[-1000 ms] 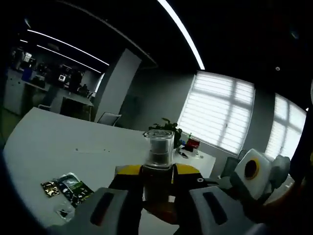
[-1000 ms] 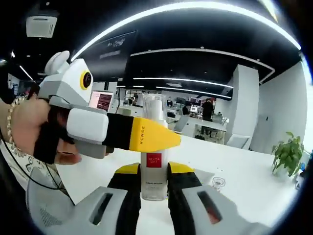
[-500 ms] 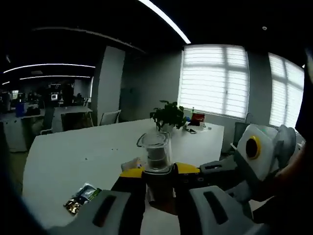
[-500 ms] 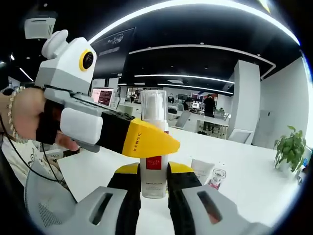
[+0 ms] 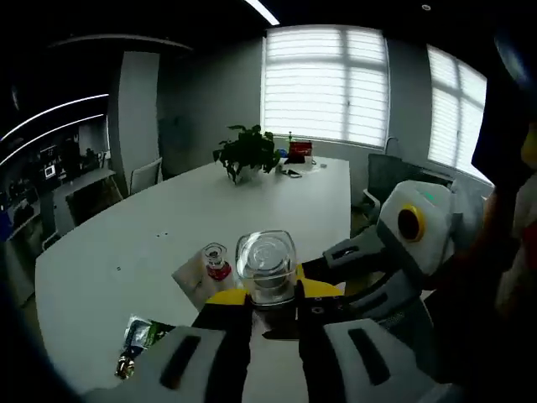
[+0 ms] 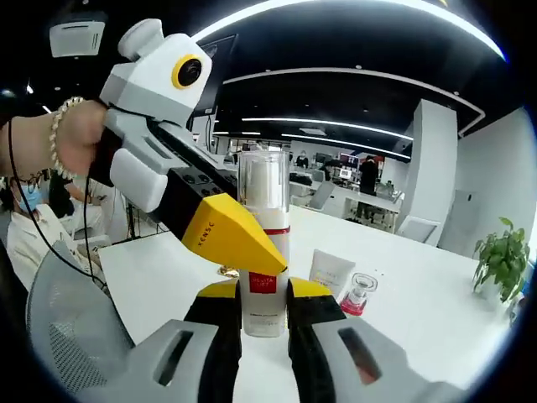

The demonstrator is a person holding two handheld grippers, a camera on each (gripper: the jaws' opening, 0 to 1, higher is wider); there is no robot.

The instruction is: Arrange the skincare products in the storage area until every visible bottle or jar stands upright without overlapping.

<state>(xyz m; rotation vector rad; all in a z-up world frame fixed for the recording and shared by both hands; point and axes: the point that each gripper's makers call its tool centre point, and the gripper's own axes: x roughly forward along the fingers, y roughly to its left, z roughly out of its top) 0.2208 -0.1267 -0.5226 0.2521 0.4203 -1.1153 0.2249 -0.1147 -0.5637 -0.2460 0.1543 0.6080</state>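
A clear pump bottle (image 6: 264,252) with a red label and a transparent cap stands upright between the yellow tips of my right gripper (image 6: 264,295), which is shut on its lower body. My left gripper (image 6: 220,231) reaches in from the upper left, and its yellow jaw lies across the bottle's neck. In the left gripper view the clear cap (image 5: 267,265) sits between the tips of my left gripper (image 5: 267,299), which is shut on the bottle. My right gripper (image 5: 394,256) comes in from the right. A white tube (image 6: 330,270) and a small red-necked bottle (image 6: 358,294) are on the white table (image 6: 419,311).
Dark sachets (image 5: 138,340) lie near the table's edge, left of the small bottle (image 5: 216,262). A potted plant (image 5: 245,153) stands at the far end. A hand with a bracelet (image 6: 71,138) holds the left gripper. A grey office chair (image 6: 63,336) is at lower left.
Both views have swung with the hands. The left gripper now slants down onto the bottle instead of lying level. The tube and the small bottle have come closer in view.
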